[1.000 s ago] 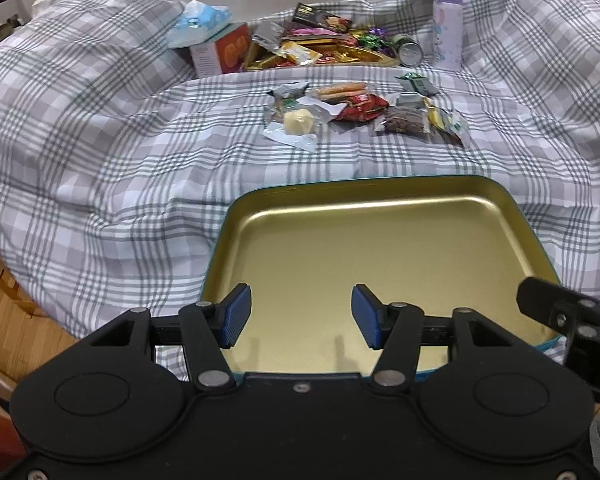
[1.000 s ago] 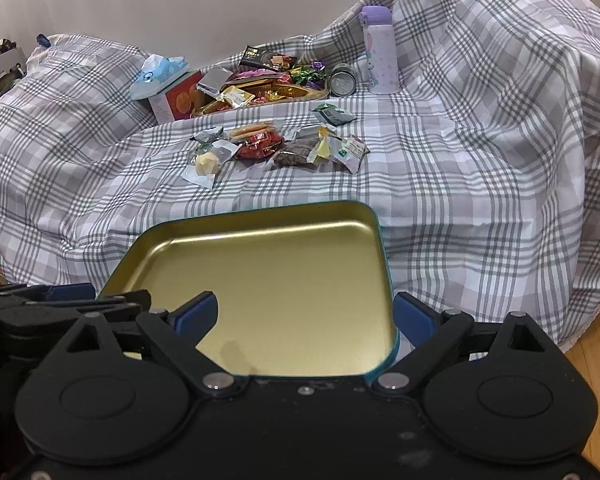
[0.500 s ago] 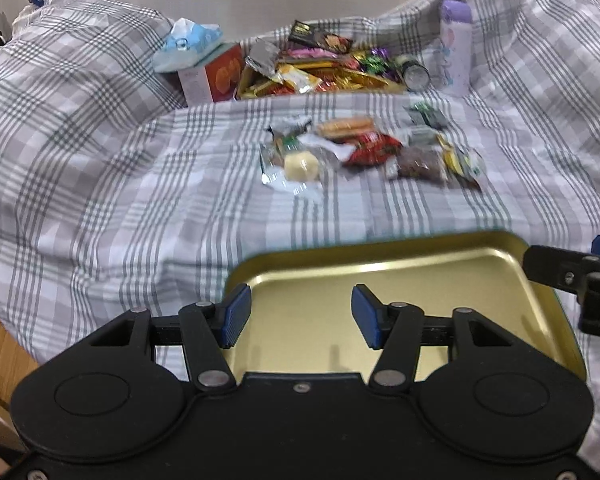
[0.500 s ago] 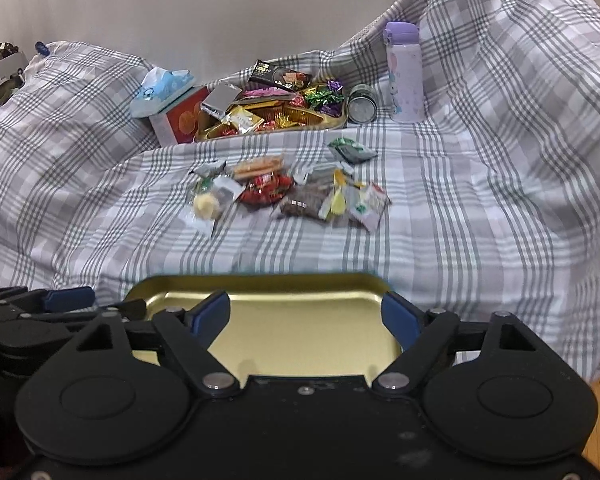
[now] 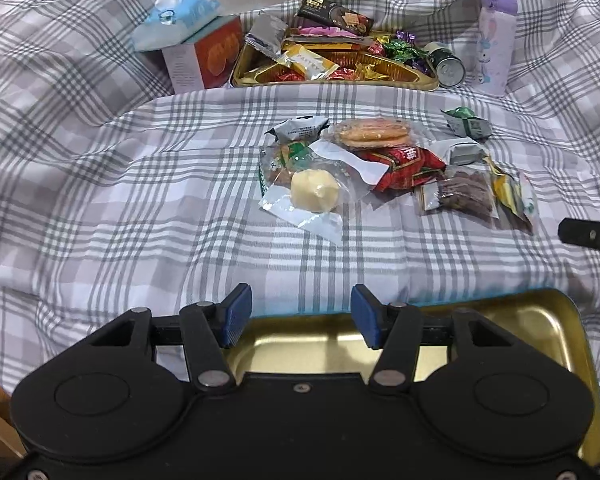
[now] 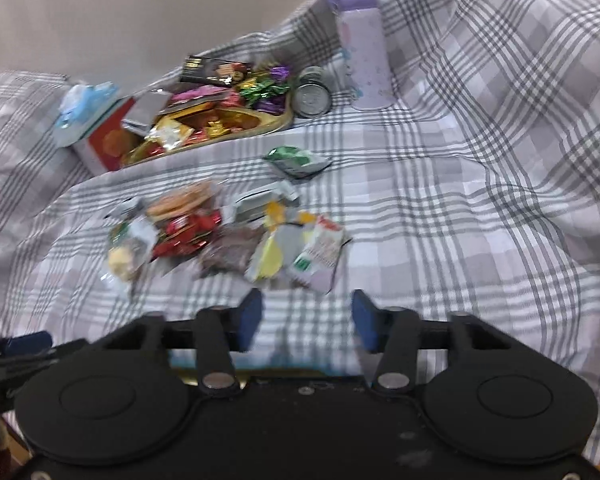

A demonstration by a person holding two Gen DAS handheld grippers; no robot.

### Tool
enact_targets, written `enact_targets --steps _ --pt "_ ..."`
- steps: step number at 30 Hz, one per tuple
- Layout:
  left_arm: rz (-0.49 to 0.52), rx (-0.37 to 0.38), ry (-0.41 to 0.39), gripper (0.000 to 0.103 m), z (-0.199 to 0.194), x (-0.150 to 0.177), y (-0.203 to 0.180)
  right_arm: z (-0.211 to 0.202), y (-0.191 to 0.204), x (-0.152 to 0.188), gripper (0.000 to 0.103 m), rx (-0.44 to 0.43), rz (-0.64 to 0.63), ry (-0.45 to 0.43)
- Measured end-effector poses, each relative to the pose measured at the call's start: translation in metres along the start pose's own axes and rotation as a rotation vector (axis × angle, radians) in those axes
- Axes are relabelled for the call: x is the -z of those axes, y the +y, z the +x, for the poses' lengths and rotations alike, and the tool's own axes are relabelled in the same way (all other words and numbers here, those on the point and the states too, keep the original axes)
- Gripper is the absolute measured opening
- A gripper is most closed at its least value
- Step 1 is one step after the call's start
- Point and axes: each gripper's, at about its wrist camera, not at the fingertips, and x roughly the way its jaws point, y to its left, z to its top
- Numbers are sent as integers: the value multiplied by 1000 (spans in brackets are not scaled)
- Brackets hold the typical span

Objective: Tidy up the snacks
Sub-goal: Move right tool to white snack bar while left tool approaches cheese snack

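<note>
Loose snacks lie in a heap on the plaid cloth: a pale round cake in clear wrap (image 5: 315,191), a cracker pack (image 5: 374,131), a red packet (image 5: 408,166) and a brown snack bag (image 5: 466,192). In the right wrist view the heap (image 6: 224,240) is blurred. An empty gold tin tray (image 5: 512,332) lies just under my left gripper (image 5: 298,316), which is open with nothing between its fingers. My right gripper (image 6: 306,322) is open too, over the cloth just short of the heap, and its tip (image 5: 588,234) shows at the left wrist view's right edge.
At the back stand a gold tray full of sweets (image 5: 332,68), a tissue box (image 5: 198,52), a can on its side (image 5: 448,70) and a lilac bottle (image 5: 496,40). A green packet (image 5: 466,122) lies apart. The cloth rises steeply on the right (image 6: 520,80).
Both grippers have moved forward over the empty tin toward the snack heap, so the tin has slid to the bottom of both views. The right gripper's jaws have narrowed.
</note>
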Motion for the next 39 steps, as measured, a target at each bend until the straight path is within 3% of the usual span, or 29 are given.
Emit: enact_targets --steps 13,20,24,30,32,37,39 --pt "27 13 28 60 30 -14 -5 51 -15 -27 43 -3 80 -4" --pt "24 12 48 60 37 -18 -4 73 -14 -27 43 45 60 28" --pt "25 14 51 60 39 -20 -4 78 -14 -27 43 97 22 7" --pt "41 17 44 60 43 -24 -6 77 -19 -22 43 92 28 -22" --pt "49 16 39 60 43 -26 -7 77 -16 -20 44 96 11 -26" --pt "54 17 29 60 47 -29 -6 77 -13 -19 59 70 -10 -11" --pt "48 21 26 60 48 -31 -5 78 -8 -18 59 77 -57 -4"
